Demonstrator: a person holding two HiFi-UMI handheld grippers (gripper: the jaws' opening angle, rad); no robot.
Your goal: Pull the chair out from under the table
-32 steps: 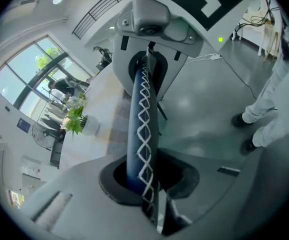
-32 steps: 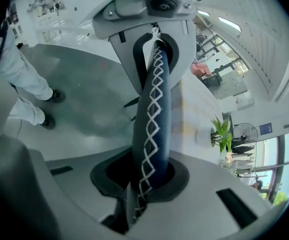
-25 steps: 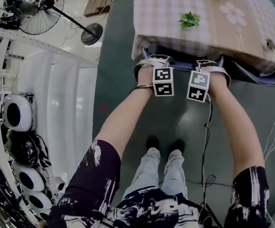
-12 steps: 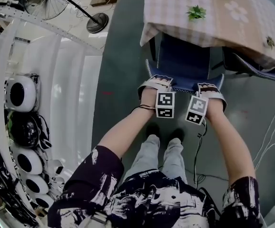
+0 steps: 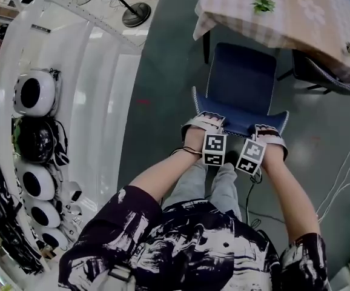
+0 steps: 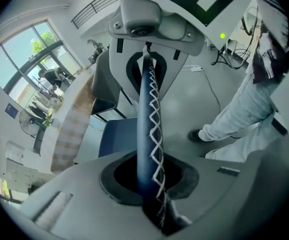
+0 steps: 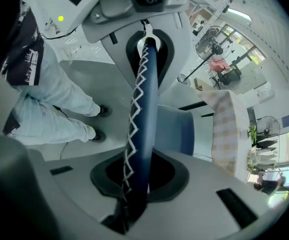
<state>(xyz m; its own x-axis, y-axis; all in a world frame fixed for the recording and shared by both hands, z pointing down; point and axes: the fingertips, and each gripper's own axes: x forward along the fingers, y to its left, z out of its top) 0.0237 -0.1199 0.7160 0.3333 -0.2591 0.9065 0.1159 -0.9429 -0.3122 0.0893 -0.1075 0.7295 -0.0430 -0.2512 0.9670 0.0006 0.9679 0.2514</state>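
Note:
A chair with a blue seat [image 5: 241, 77] stands out from under the table with the checked cloth [image 5: 284, 32]. Its backrest [image 5: 238, 119], blue with white zigzag stitching, is nearest to me. My left gripper [image 5: 204, 125] is shut on the top edge of the backrest at its left end, and my right gripper [image 5: 269, 134] is shut on the right end. In the left gripper view the stitched edge [image 6: 152, 149] runs between the jaws of the left gripper [image 6: 147, 114]. The right gripper view shows the same edge [image 7: 140, 134] clamped in the right gripper [image 7: 145, 104].
A second chair [image 5: 323, 80] is tucked under the table at the right. My legs [image 5: 214, 187] stand right behind the pulled chair. A white rack with round helmets [image 5: 36, 96] lines the left side, a fan base [image 5: 137, 14] stands beyond it, and cables [image 5: 344, 174] trail on the floor at right.
The chair has slid out from under the table toward me, with both grippers holding its backrest and moving back with it. The seat now shows fully.

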